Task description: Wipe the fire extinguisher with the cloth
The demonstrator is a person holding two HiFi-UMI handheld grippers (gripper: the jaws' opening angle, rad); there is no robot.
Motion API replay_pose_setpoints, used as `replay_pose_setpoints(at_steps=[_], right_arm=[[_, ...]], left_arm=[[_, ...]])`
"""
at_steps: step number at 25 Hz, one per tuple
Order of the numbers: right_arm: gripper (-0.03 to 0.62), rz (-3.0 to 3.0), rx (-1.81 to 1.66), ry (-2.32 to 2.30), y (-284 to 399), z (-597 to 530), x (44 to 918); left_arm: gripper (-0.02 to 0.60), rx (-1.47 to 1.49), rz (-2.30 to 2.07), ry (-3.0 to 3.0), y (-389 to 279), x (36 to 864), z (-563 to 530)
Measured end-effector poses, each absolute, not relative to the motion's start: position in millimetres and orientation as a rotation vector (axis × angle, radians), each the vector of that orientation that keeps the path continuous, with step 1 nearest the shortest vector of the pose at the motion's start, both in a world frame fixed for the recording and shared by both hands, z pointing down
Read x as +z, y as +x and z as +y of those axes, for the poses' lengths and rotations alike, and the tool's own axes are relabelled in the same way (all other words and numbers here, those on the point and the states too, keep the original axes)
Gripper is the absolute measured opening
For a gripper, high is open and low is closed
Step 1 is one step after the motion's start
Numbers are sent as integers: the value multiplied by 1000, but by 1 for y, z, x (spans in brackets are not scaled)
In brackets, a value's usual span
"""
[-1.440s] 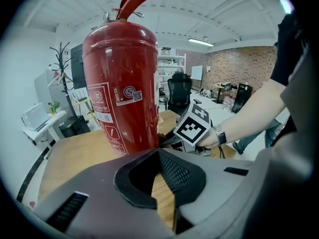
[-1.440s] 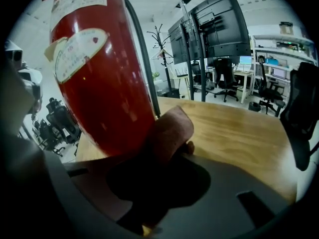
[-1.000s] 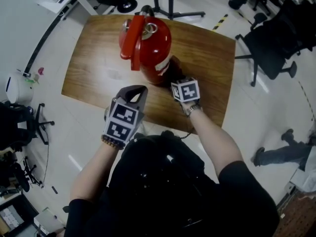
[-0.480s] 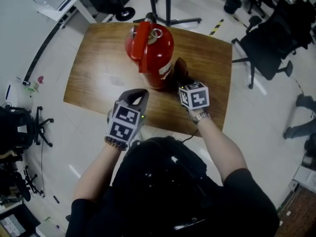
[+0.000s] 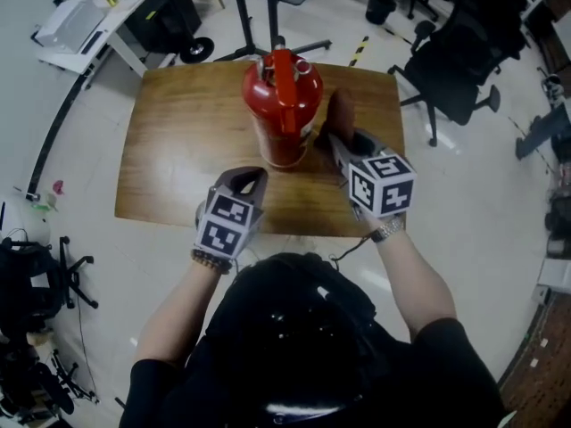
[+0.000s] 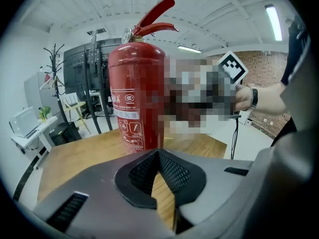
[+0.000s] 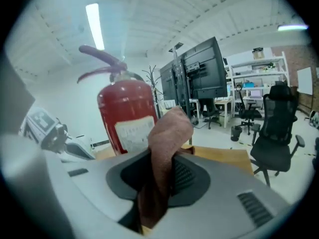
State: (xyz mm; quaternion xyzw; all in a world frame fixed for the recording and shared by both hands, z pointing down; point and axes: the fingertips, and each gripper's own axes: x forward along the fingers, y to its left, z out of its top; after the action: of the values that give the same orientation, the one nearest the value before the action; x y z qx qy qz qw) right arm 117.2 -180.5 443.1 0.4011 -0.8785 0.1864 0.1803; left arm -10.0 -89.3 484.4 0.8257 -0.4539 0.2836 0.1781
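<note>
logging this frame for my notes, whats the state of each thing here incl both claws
fire extinguisher: upright on the table
cloth: bunched, sticking up beside the extinguisher
right claw: shut on the cloth
left claw: shut, empty, short of the extinguisher

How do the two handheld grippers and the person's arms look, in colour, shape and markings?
Both the left gripper and right gripper have grey bodies with black ribbed pads. Each carries a white cube with black square markers. The person wears black short sleeves and a wristwatch.
</note>
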Motion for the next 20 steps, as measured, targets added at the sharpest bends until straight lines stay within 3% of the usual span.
replay_pose_setpoints(at_steps=[9, 20], right_arm=[[97, -2640, 310, 1207, 100, -156, 324], [97, -2627, 276, 1203, 70, -155, 311]], left_arm=[[0, 755, -1202, 2423, -18, 471, -88], [0, 753, -1146, 2499, -47, 459, -83]])
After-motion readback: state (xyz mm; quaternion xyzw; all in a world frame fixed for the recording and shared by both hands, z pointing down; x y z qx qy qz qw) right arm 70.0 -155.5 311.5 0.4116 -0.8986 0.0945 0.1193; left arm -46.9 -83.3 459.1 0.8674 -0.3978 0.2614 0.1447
